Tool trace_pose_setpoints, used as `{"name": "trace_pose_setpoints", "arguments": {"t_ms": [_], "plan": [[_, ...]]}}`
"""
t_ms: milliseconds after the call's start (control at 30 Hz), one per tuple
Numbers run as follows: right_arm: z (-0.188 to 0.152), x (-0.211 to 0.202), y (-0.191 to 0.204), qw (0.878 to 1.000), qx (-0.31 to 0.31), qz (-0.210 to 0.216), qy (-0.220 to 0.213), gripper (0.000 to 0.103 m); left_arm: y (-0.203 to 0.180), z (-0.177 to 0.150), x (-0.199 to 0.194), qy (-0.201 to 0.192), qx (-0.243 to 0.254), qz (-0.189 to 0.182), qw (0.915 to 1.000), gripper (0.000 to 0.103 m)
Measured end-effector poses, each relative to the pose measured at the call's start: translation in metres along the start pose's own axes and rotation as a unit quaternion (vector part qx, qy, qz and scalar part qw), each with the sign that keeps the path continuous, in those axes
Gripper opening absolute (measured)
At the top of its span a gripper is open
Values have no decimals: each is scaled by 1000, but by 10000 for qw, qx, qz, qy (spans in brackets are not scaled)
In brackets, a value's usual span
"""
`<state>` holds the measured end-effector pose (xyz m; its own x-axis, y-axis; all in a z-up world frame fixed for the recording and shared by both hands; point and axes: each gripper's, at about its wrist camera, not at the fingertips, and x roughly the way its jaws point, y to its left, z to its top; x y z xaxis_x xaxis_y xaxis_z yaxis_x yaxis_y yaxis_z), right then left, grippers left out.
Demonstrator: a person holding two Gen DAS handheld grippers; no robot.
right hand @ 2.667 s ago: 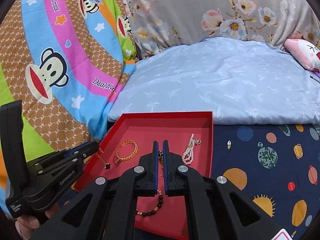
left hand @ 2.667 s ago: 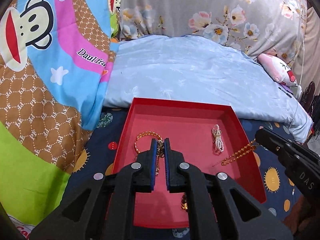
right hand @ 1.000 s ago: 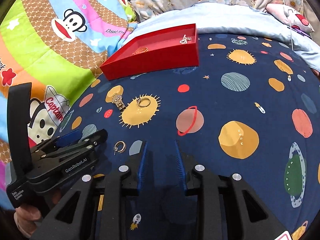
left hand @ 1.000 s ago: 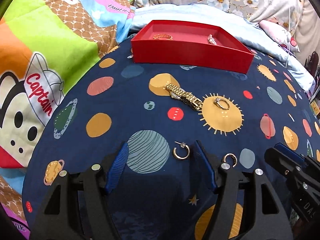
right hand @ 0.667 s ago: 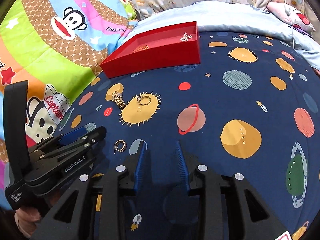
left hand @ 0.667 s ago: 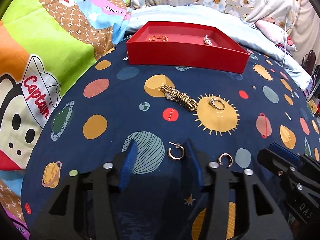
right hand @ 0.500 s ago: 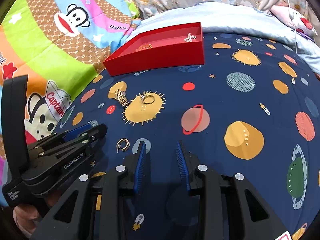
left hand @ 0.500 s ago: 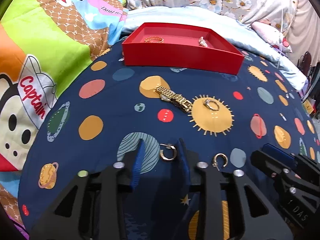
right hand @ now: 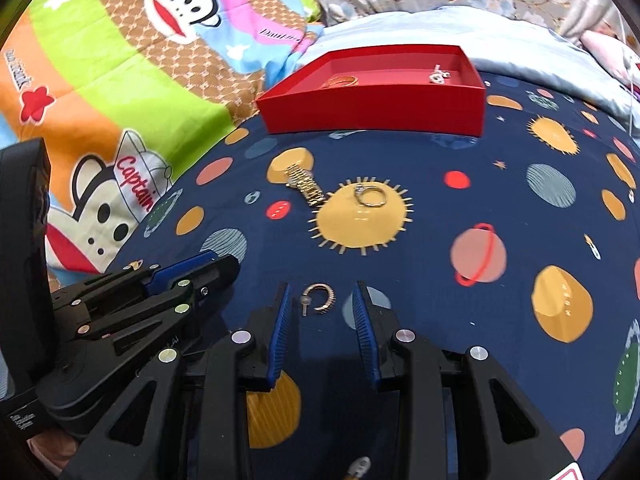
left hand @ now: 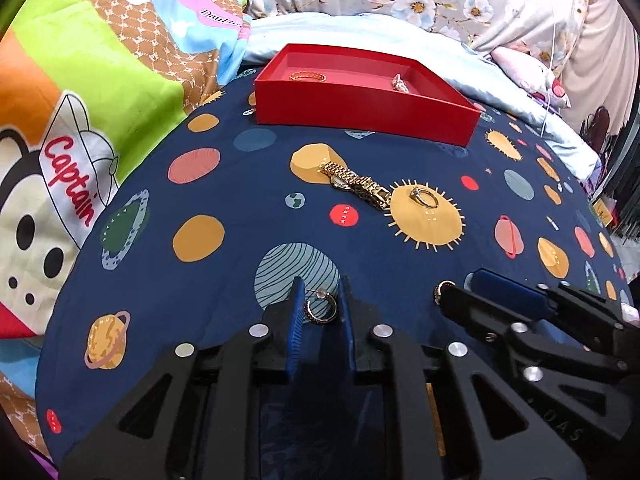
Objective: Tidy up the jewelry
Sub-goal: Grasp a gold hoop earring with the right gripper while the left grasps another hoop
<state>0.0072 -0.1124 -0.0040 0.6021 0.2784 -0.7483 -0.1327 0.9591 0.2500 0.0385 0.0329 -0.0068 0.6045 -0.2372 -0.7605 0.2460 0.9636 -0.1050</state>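
Gold hoop earring [left hand: 321, 307], light and slippery, is pinched across its rim by the just-closing left gripper [left hand: 320, 300]; right gripper [right hand: 320, 304] stands open around its twin [right hand: 320, 298].

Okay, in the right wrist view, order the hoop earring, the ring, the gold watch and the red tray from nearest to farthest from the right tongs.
1. Hoop earring: between the open right tongs, untouched.
2. Ring and gold watch: mid-sheet, ring right of watch; too close to call.
3. Red tray: far edge, by the pillows.
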Motion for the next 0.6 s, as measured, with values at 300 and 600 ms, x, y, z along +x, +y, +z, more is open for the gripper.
{"name": "trace_pose_setpoints", "arguments": {"t_ms": [300, 600], "plan": [[2, 6, 2, 9998, -41, -193, 72, 23, -1, -1, 0, -4, -10, -4, 10000, 16], [2, 5, -1, 9997, 50, -224, 44, 17, -1, 0, 0, 0, 9, 16, 10000, 17]]}}
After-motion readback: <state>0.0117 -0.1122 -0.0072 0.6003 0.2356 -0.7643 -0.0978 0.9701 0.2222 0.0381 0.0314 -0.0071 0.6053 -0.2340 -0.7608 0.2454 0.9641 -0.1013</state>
